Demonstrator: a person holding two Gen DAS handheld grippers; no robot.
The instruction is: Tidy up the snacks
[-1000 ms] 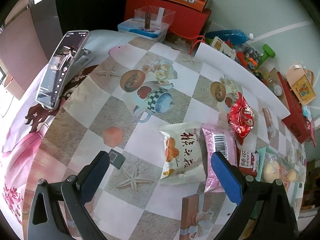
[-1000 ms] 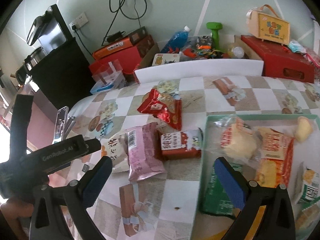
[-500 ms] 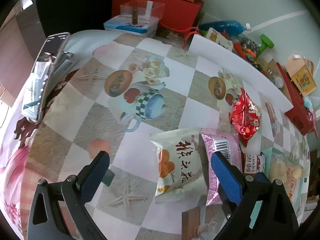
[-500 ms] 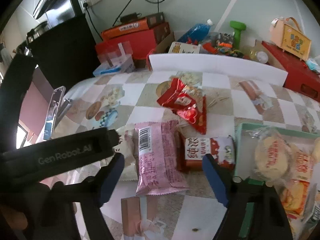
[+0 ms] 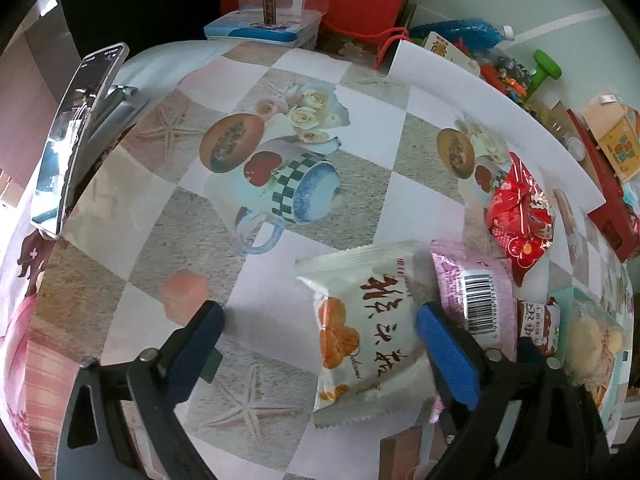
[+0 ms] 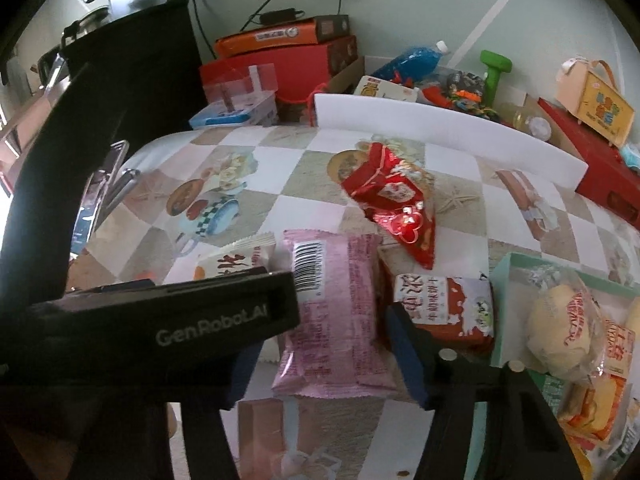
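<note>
Your right gripper [image 6: 324,356] is closing its blue fingers [image 6: 406,354] around the pink snack pack [image 6: 340,312], low in the middle of the frame; you cannot tell if they press it yet. Your left gripper [image 5: 320,340] is wide and closing a little, with the white snack pack [image 5: 364,328] between its fingers, not squeezed. Right of these lie a small red-and-white pack [image 6: 444,304], a red bag [image 6: 394,200] higher up, and the green tray [image 6: 505,280] of snacks at the right edge.

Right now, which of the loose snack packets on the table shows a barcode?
The pink packet, lying between the white packet and the small red carton. Its black-and-white barcode faces up; the others show only printed fronts.
</note>
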